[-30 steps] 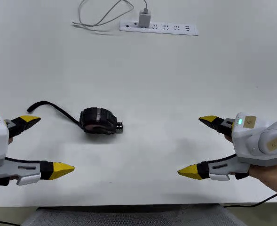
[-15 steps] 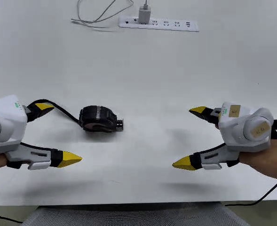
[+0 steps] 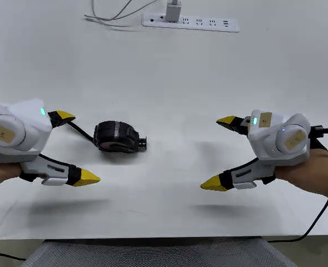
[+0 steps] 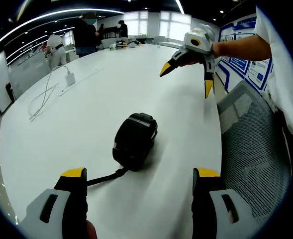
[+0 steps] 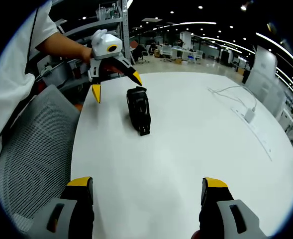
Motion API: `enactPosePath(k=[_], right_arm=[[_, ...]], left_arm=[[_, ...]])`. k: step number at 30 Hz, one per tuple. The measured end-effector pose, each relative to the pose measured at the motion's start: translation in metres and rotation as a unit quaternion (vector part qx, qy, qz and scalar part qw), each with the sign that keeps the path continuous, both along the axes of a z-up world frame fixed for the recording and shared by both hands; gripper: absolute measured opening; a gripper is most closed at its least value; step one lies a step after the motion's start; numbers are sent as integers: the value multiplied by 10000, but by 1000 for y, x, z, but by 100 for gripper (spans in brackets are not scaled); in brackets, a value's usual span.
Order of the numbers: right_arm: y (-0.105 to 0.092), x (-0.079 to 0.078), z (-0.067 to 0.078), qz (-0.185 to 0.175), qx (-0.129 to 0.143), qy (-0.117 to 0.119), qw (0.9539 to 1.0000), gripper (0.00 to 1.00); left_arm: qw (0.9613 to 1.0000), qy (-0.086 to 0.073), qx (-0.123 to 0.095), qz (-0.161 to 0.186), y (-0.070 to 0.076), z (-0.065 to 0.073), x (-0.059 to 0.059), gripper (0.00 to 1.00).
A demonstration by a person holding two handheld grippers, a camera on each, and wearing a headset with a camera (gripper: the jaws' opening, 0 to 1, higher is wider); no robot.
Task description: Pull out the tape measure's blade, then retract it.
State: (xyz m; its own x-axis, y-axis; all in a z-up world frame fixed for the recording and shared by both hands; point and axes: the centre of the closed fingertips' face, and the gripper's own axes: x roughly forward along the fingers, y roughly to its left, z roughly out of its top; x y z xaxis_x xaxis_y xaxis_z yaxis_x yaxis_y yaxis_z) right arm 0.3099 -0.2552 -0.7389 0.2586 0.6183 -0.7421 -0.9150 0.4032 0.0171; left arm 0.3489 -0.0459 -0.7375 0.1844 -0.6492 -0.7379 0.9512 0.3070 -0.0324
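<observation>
Two grippers were held low over the near edge of the table, each a white moulded plastic body with black jaws ending in pointed yellow tips. The left gripper had its jaws spread wide with nothing between them, and the right gripper was likewise wide apart and empty. A grey mesh chair showed just below the table's near edge.

The table was a broad, smooth, matte white slab with rounded corners. On it lay the tape measure, a squat rounded black case with a ribbed rubbery grip and a small dark tab at its right end. A thin black strap trailed from its left side towards the left gripper's far jaw.

In the left gripper view the tape measure sat just ahead of that gripper's own tips, roughly centred on the gap but not touched. The right gripper hovered beyond it. In the right gripper view the tape measure lay well apart from the near tips, close beside the left gripper.

At the table's far edge lay a flat white power strip holding a white charger, with a thin pale cable looping away. Beyond was a large hall with strip ceiling lights, other benches and standing people.
</observation>
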Motion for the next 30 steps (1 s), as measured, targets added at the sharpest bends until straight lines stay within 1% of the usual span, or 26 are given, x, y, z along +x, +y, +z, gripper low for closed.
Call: enactPosePath(k=[4,9,11,15,18,23,30], right_arm=[[4,5,-2,64,-4,-22,10000,88],[8,10,-4,132,-1,-6,9999,87],[9,12,-5,141,6,7,9999,87],[13,15,-6,151,37,25,9999,87],[14,17,-6,167,37,16,9999,87],[16,18,-6,171,49,23,9998,86],[17,19,-9,180,36,47,9998,86]], left_arm=[[9999,-20,102,-104,-2,-4,3,82],[9992,-1,268,-312,-5,-11,5,78],[9988,-40,307,-384,-7,-13,7,75],[9981,-20,395,-482,-10,-17,13,68],[9977,18,416,-533,-12,-19,15,63],[9967,-4,468,-659,-15,-23,18,55],[9960,10,468,-760,-22,-27,21,47]])
